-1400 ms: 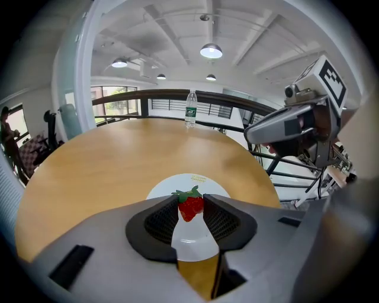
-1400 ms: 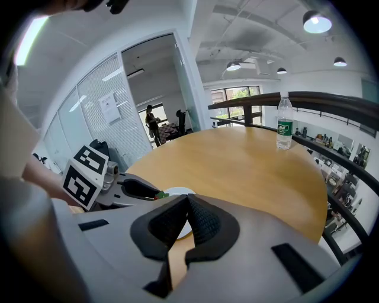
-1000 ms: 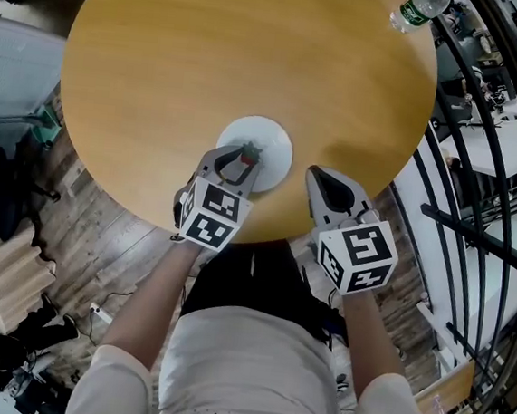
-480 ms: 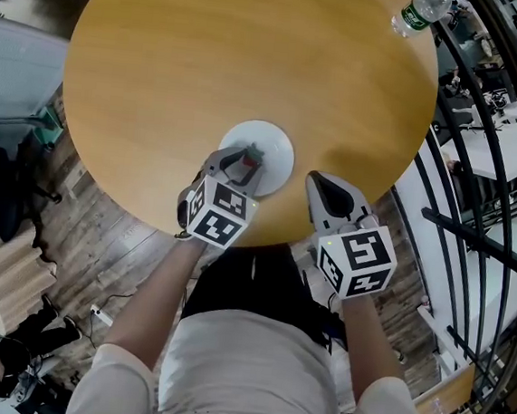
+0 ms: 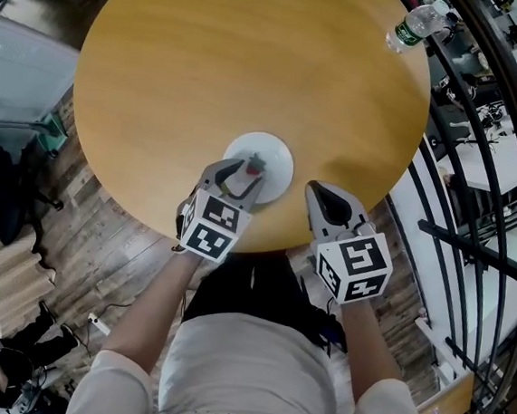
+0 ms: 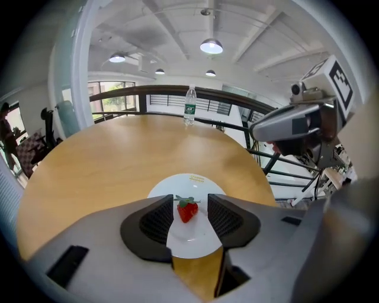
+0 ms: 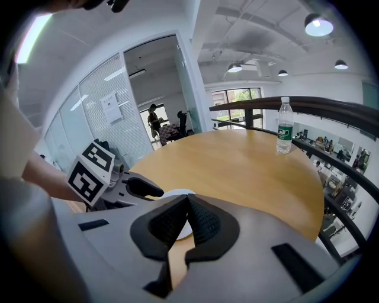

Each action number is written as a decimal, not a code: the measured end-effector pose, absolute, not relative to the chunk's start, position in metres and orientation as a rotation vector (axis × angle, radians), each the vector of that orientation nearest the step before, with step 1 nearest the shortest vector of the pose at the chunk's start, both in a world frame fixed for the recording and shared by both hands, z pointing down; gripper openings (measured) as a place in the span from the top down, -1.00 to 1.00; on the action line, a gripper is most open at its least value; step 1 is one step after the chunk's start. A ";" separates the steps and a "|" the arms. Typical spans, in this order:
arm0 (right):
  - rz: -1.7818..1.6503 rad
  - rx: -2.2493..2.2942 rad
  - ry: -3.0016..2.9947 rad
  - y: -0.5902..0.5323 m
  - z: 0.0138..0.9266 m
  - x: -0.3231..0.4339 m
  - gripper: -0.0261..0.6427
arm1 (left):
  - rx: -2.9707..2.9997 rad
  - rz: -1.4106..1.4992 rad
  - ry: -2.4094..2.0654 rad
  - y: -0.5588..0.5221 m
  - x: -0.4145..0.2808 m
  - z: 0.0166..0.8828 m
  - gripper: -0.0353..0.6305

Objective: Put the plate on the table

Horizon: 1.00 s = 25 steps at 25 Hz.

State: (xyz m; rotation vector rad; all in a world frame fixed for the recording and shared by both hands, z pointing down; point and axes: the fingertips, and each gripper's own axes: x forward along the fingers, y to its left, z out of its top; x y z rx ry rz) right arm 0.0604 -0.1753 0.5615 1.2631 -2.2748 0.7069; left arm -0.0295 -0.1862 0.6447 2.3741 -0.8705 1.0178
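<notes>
A white plate [image 5: 271, 154] with a strawberry [image 5: 255, 164] on it lies flat on the round wooden table [image 5: 254, 65], near the front edge. My left gripper [image 5: 242, 174] sits low over the plate's near rim. Its jaws are opening, and the pads stand clear to either side of the strawberry [image 6: 187, 209] and the plate [image 6: 188, 183]. My right gripper [image 5: 318, 191] is shut on nothing, just right of the plate over the table's front edge. In the right gripper view a sliver of the plate [image 7: 175, 193] shows behind the shut right gripper [image 7: 188, 201].
A plastic water bottle [image 5: 415, 16] stands at the table's far right edge, next to a dark metal railing [image 5: 486, 114] that curves along the right side. Wooden floor [image 5: 110, 242] lies below the table's front and left edges.
The left gripper's jaws have spread wider around the plate's near rim. The plate and strawberry stay on the table. The right gripper has barely moved.
</notes>
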 end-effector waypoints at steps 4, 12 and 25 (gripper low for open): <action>0.680 1.254 -2.287 -0.165 0.545 0.059 0.86 | 2.408 0.920 -0.937 -0.181 -0.043 0.602 0.46; 0.634 1.273 -2.341 -0.140 0.500 0.056 0.86 | 2.453 0.779 -1.032 -0.152 -0.070 0.523 0.72; 0.586 1.316 -2.393 -0.089 0.442 0.049 0.86 | 2.409 0.573 -1.105 -0.072 -0.089 0.451 0.82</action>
